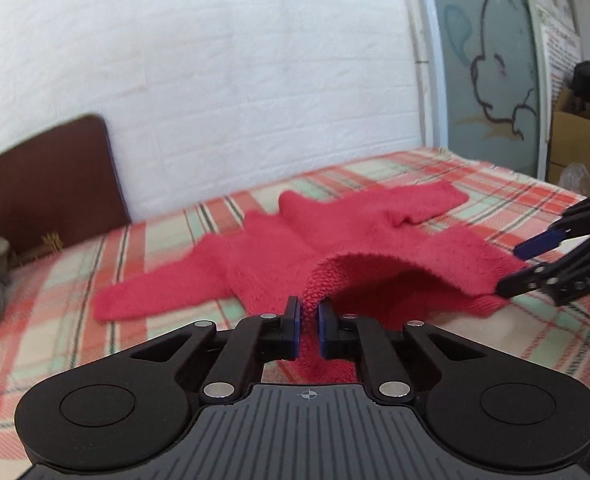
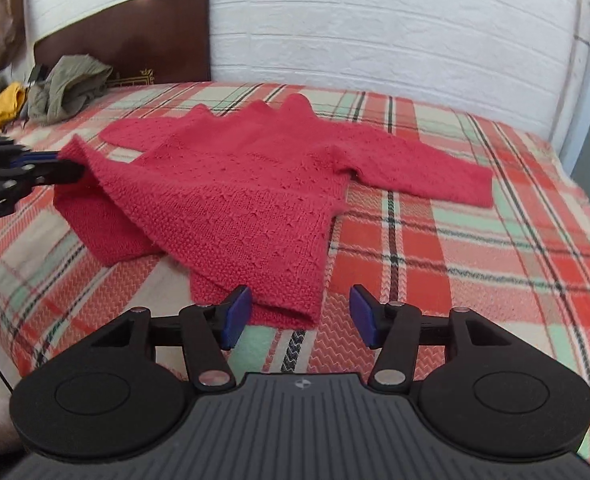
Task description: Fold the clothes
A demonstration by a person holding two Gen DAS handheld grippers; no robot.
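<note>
A red knitted sweater [image 2: 255, 184] lies spread on a plaid bed cover [image 2: 475, 248], sleeves out to both sides. My left gripper [image 1: 309, 312] is shut on the sweater's [image 1: 295, 248] bottom hem and holds that corner lifted off the bed; from the right wrist view this left gripper [image 2: 65, 166] shows at the left edge, pinching the raised corner. My right gripper [image 2: 301, 312] stands open just above the other hem corner, which lies between its blue pads [image 2: 237, 314] untouched. In the left wrist view the right gripper [image 1: 515, 272] is open around the hem edge.
A brown headboard [image 2: 135, 36] and a white brick wall [image 2: 375, 20] stand behind the bed. Crumpled olive clothing [image 2: 69, 86] and a yellow garment [image 2: 3, 106] lie near the headboard. A cardboard box [image 1: 575, 136] sits beyond the bed's far end.
</note>
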